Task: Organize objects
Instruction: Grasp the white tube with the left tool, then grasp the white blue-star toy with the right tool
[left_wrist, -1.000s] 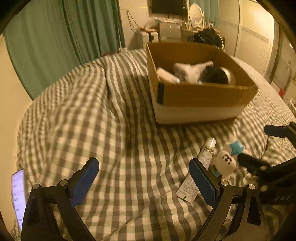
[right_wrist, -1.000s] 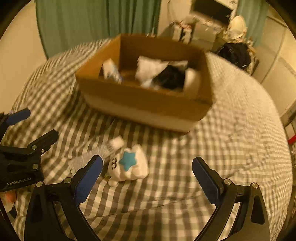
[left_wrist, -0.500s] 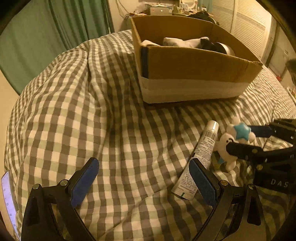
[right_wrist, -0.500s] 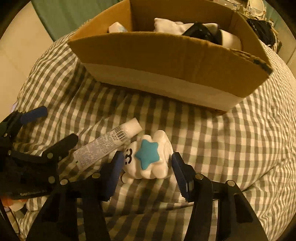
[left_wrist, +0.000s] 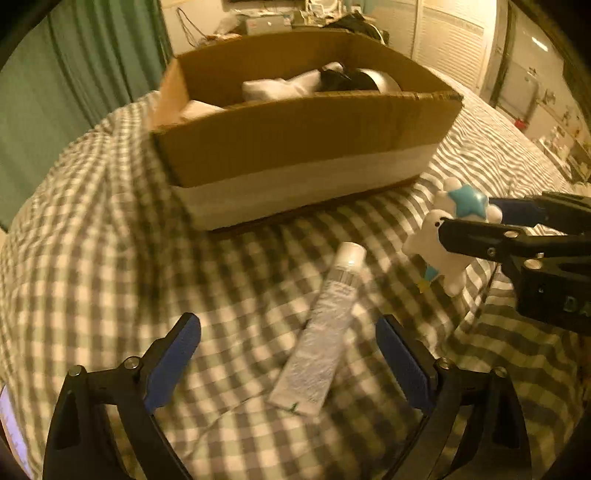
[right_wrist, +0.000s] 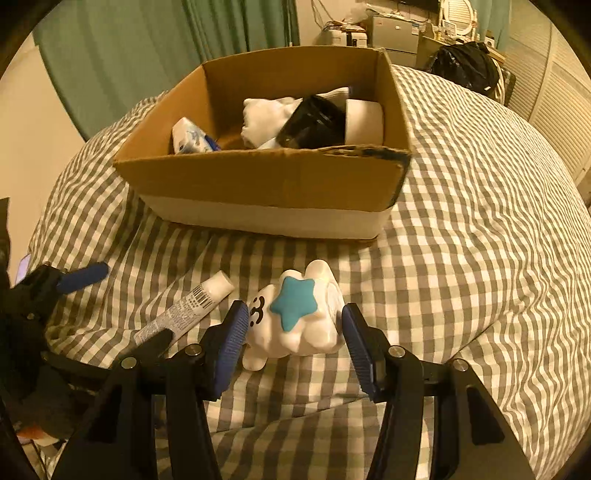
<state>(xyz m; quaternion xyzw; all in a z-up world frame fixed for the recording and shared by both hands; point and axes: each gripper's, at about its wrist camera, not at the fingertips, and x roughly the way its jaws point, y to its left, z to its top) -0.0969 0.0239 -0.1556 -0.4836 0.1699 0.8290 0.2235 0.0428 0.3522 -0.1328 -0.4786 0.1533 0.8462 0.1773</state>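
Observation:
A white toy figure with a teal star (right_wrist: 293, 314) sits between the pads of my right gripper (right_wrist: 291, 332), which is shut on it just above the checked bedspread. The toy (left_wrist: 448, 236) and the right gripper (left_wrist: 476, 218) also show at the right of the left wrist view. A white tube (left_wrist: 321, 328) lies on the bedspread between the open fingers of my left gripper (left_wrist: 288, 358), untouched; it shows left of the toy in the right wrist view (right_wrist: 184, 310). The cardboard box (right_wrist: 266, 181) stands just beyond.
The box (left_wrist: 295, 147) holds white cloth, a black object and a white roll. The checked bedspread (right_wrist: 480, 221) spreads to all sides. Green curtains (right_wrist: 129, 55) hang at the back left, cluttered furniture at the back right.
My right gripper has closed on the star toy and lifted it slightly. My left gripper has moved forward so that the tube lies between its open fingers.

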